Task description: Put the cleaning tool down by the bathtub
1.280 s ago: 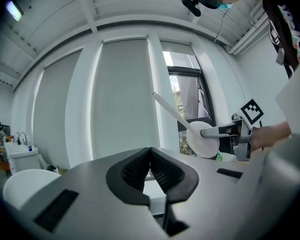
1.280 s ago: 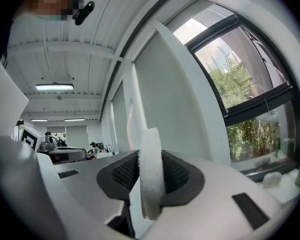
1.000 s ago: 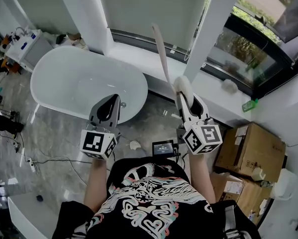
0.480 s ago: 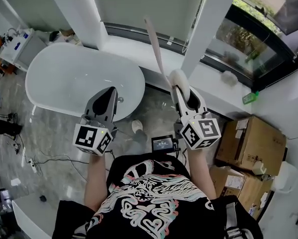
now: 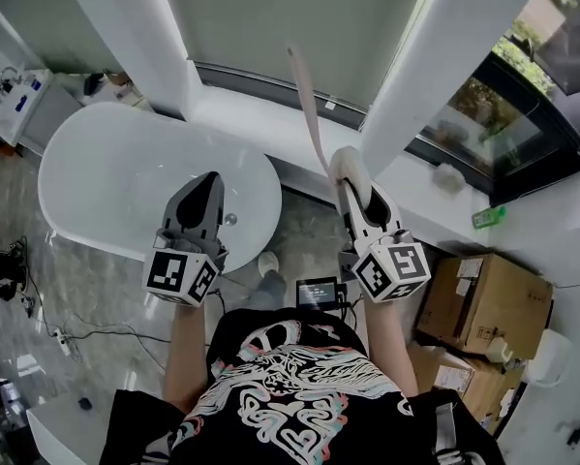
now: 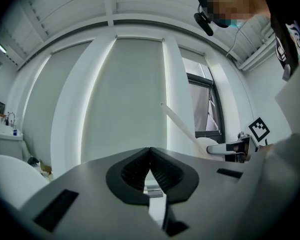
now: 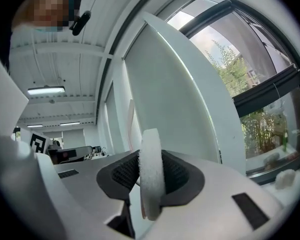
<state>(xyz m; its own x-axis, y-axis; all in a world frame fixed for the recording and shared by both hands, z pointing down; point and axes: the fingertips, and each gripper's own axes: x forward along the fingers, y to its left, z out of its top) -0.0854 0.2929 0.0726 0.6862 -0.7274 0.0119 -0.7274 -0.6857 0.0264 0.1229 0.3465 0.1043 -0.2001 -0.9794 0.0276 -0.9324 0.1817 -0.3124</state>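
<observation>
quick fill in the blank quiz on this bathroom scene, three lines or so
1. The right claw is shut on the cleaning tool, while the left claw holds ___.
2. The bathtub is ___ in colour.
3. The cardboard boxes stand on the person's ___ side.

Missing words: nothing; white; right

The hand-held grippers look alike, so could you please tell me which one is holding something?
The right hand-held gripper: its jaws clamp the white pad of the long-handled cleaning tool, while the left hand-held gripper is shut with nothing between its jaws.
</observation>
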